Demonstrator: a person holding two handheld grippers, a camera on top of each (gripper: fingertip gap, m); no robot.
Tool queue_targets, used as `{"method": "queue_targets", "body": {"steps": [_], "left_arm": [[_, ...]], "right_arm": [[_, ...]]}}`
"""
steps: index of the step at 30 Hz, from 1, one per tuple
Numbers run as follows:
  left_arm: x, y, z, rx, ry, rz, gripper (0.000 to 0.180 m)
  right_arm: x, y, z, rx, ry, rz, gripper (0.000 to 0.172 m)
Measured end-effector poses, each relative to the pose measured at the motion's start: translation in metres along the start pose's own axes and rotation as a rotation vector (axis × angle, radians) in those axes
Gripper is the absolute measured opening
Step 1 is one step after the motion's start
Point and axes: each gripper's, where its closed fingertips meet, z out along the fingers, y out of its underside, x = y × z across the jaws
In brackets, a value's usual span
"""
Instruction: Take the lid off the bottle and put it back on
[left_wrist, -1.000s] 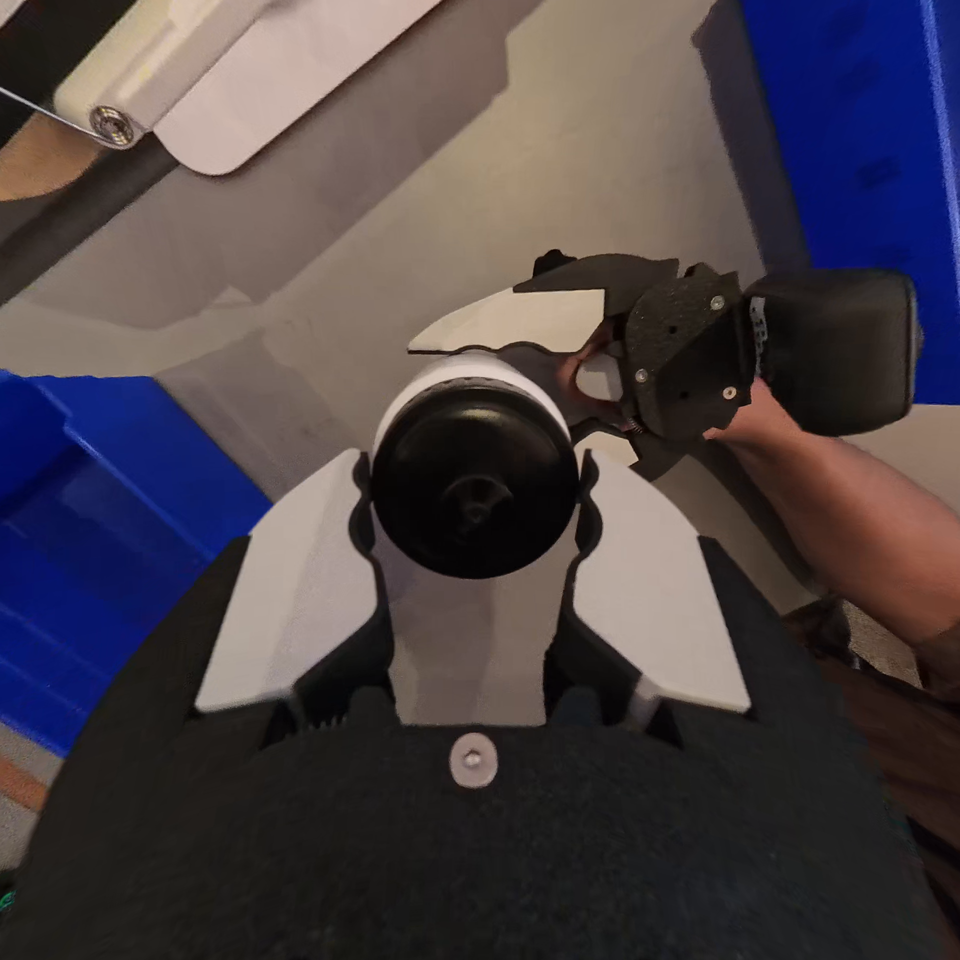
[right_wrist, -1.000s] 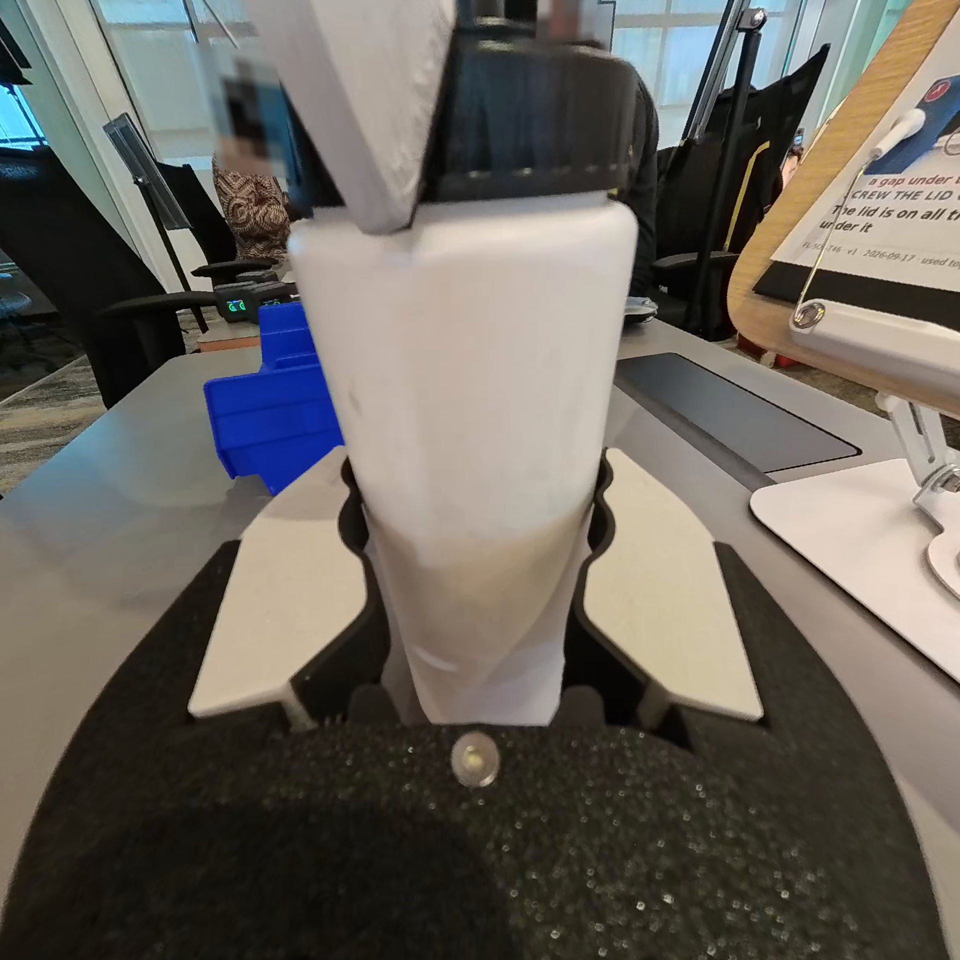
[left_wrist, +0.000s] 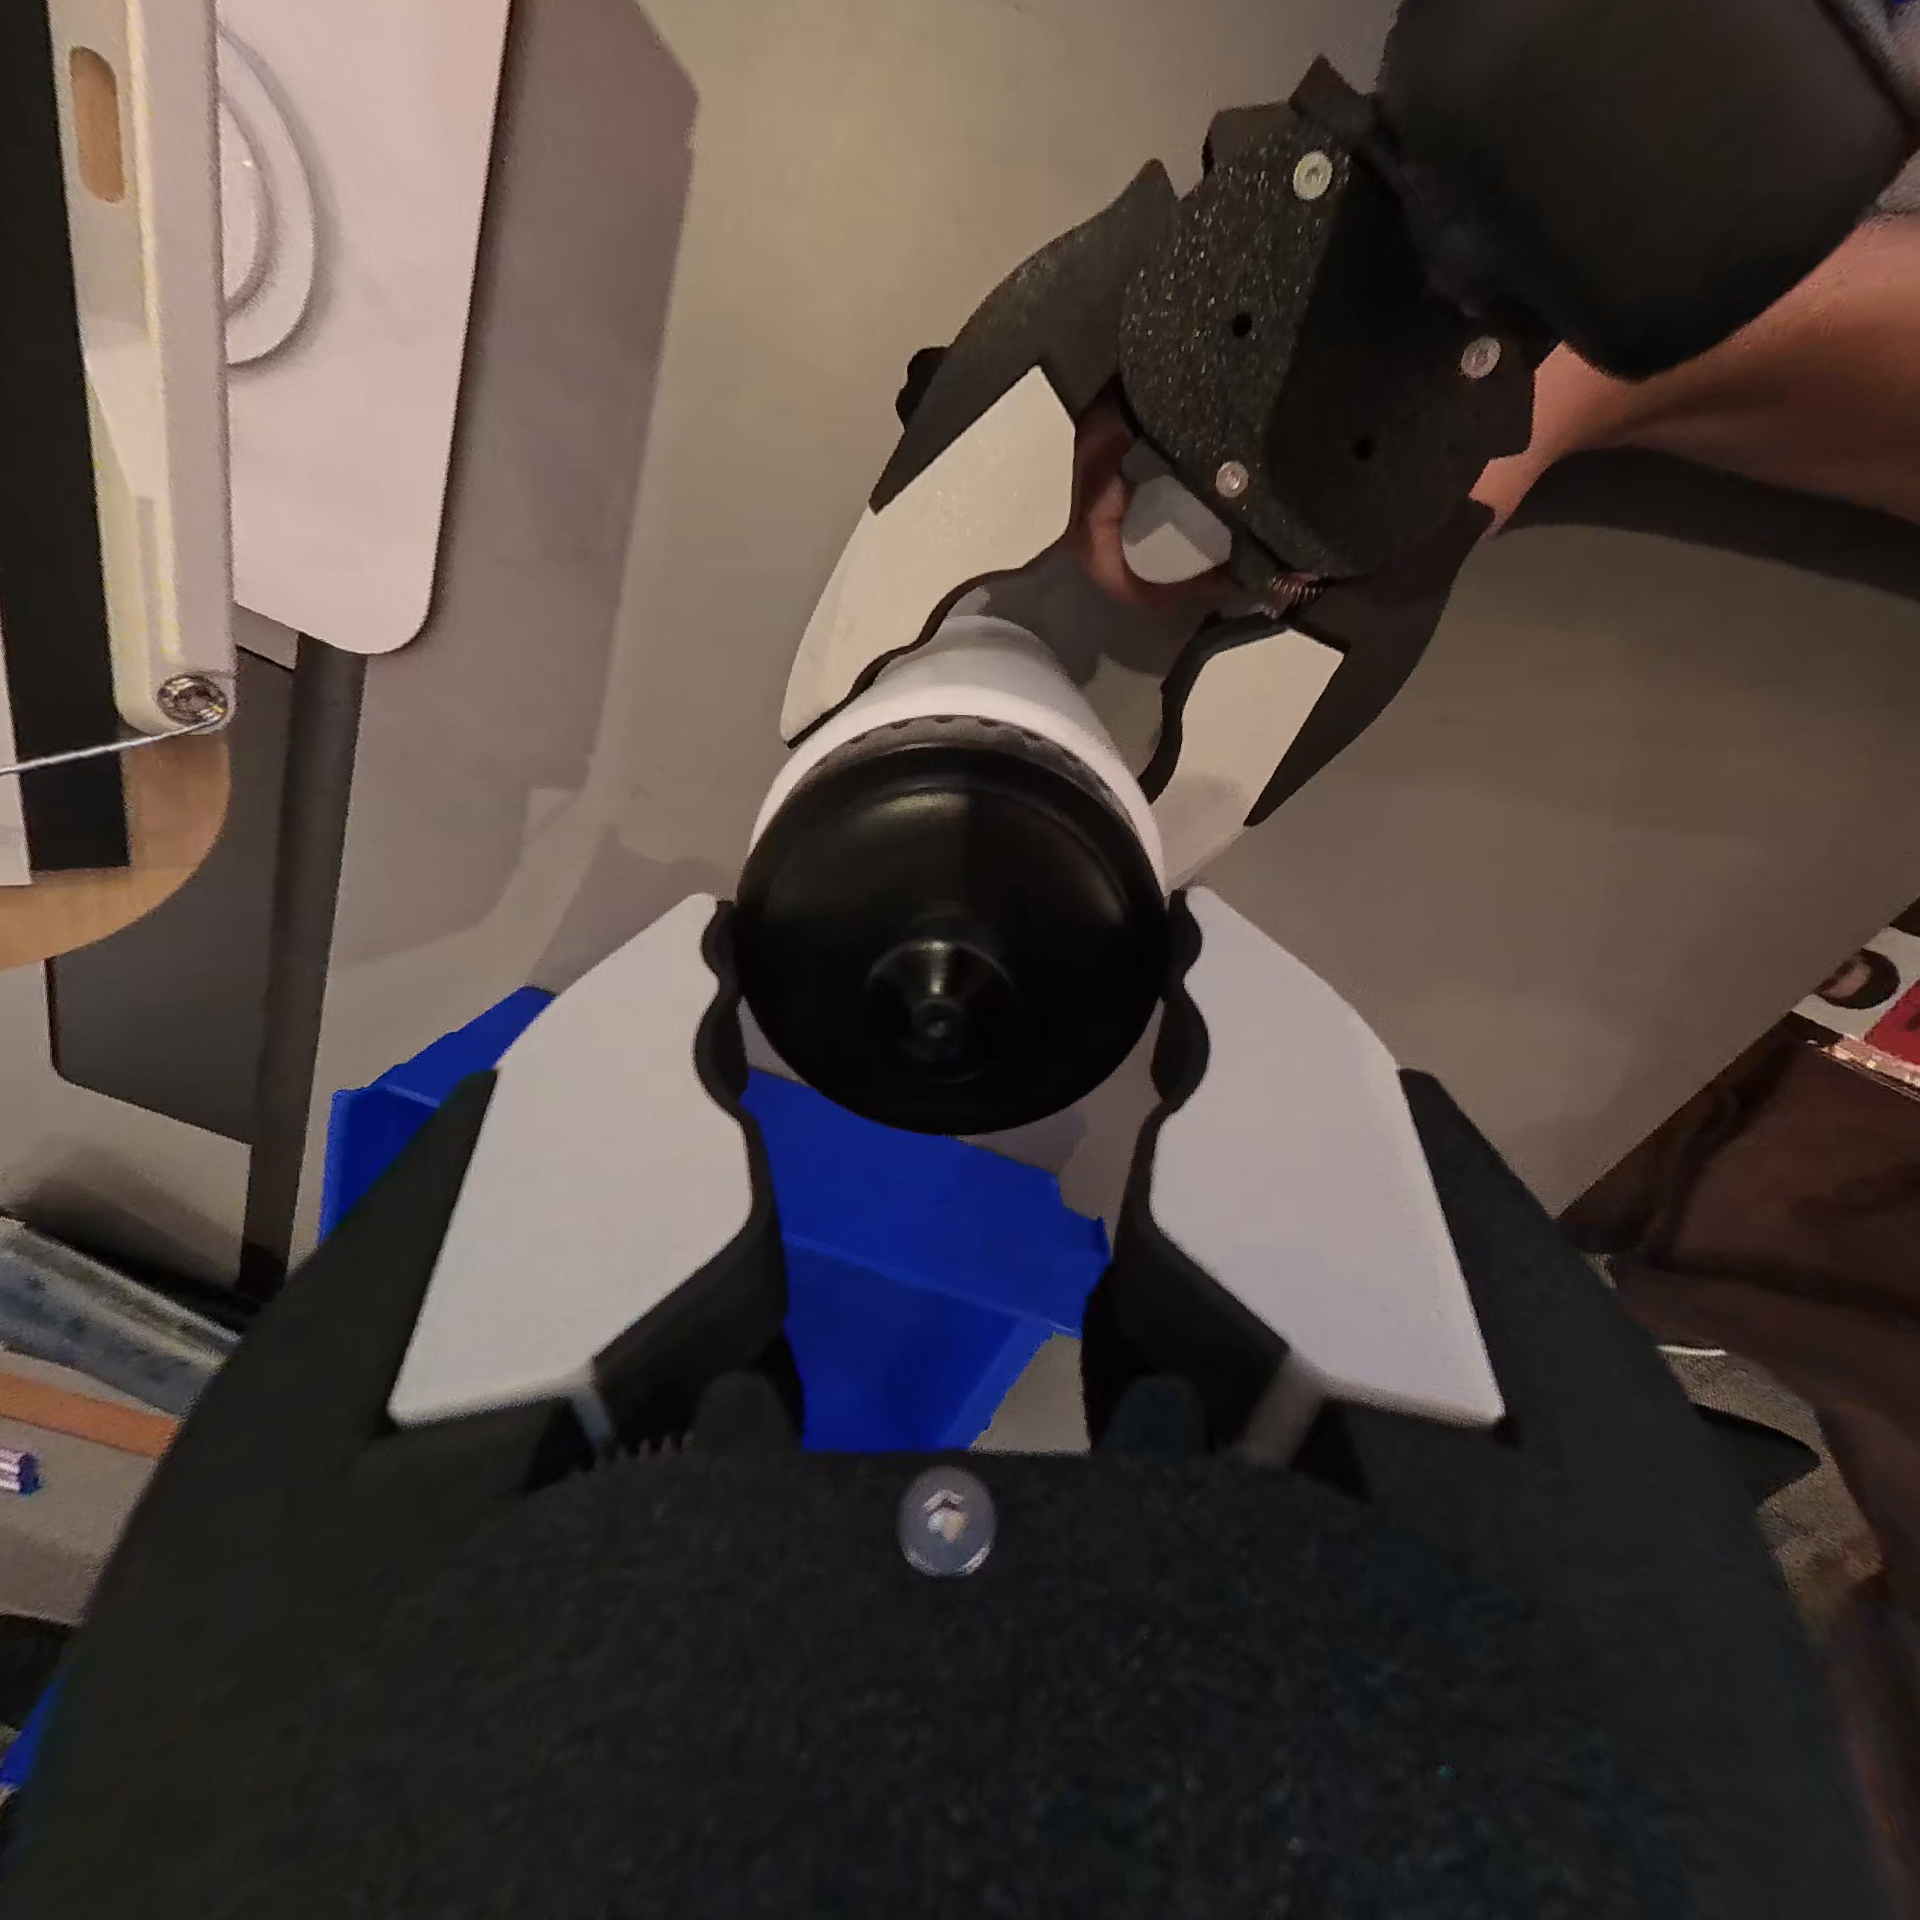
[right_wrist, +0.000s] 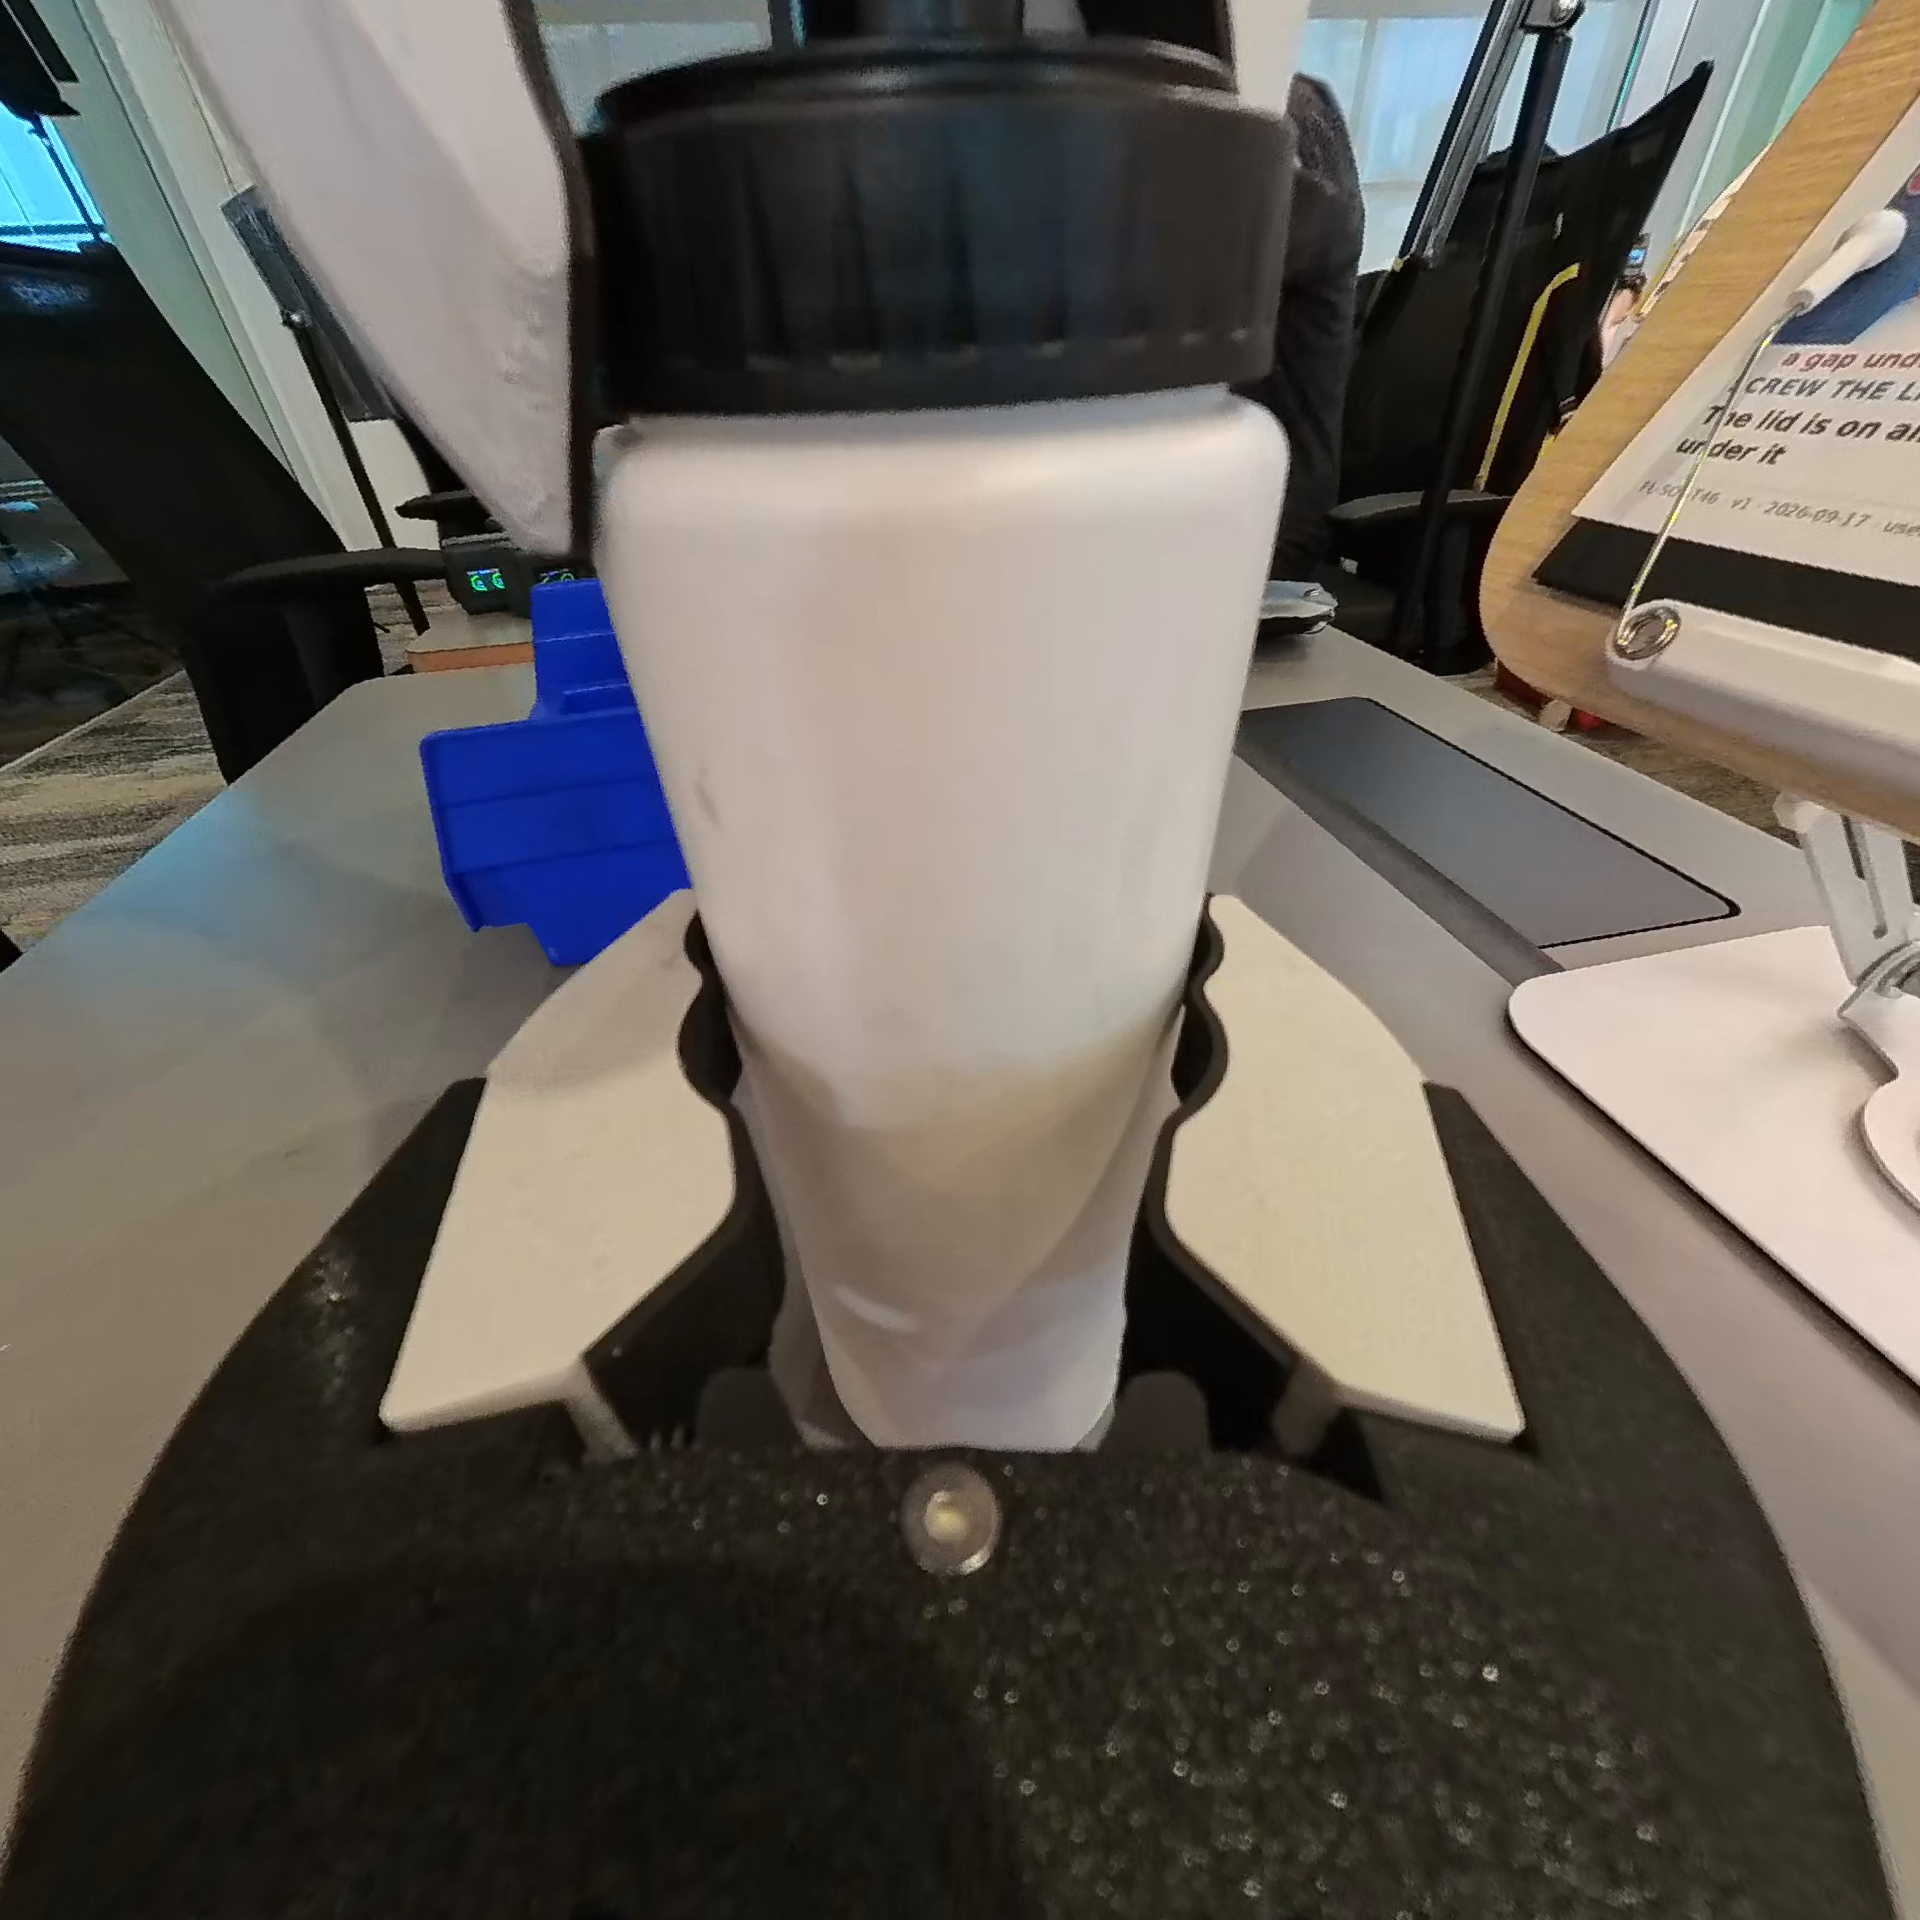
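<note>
With your right fingers (right_wrist: 717, 1039) clamped on the white bottle (right_wrist: 935, 727) at frame centre and your left fingers (left_wrist: 1184, 987) clamped on its black lid (left_wrist: 951, 935), the lid sits seated; judge whether it is coming off or going back on as undeterminable.

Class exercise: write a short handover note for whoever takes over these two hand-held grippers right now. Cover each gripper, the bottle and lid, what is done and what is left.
Left gripper: closed on the black lid from above.
Right gripper: clamped on the white bottle, upright above the grey table.
Done: both grips set.
Left: the lid sits on the bottle; unscrew it, lift it off, then screw it back on.
</note>
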Motion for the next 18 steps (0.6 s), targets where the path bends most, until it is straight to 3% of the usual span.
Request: {"method": "queue_targets", "body": {"steps": [7,10,13,15,18], "left_arm": [[0.000,0.001,-0.006,0.120,0.000,-0.060,0.076],[0.012,-0.011,-0.037,0.483,0.062,-0.150,0.078],[0.042,-0.003,-0.066,0.920,0.172,-0.266,0.086],[0.072,0.016,-0.060,1.121,0.230,-0.324,0.084],[0.121,0.042,-0.013,1.234,0.229,-0.435,0.088]], "right_arm": [[-0.003,-0.001,0.002,0.018,-0.011,0.006,0.084],[-0.002,-0.001,0.001,0.030,-0.011,0.005,0.084],[-0.001,-0.001,0.000,0.038,-0.004,0.008,0.084],[0.000,-0.002,-0.001,0.044,-0.002,0.008,0.084],[0.000,-0.002,-0.001,0.052,-0.001,0.008,0.084]]}}
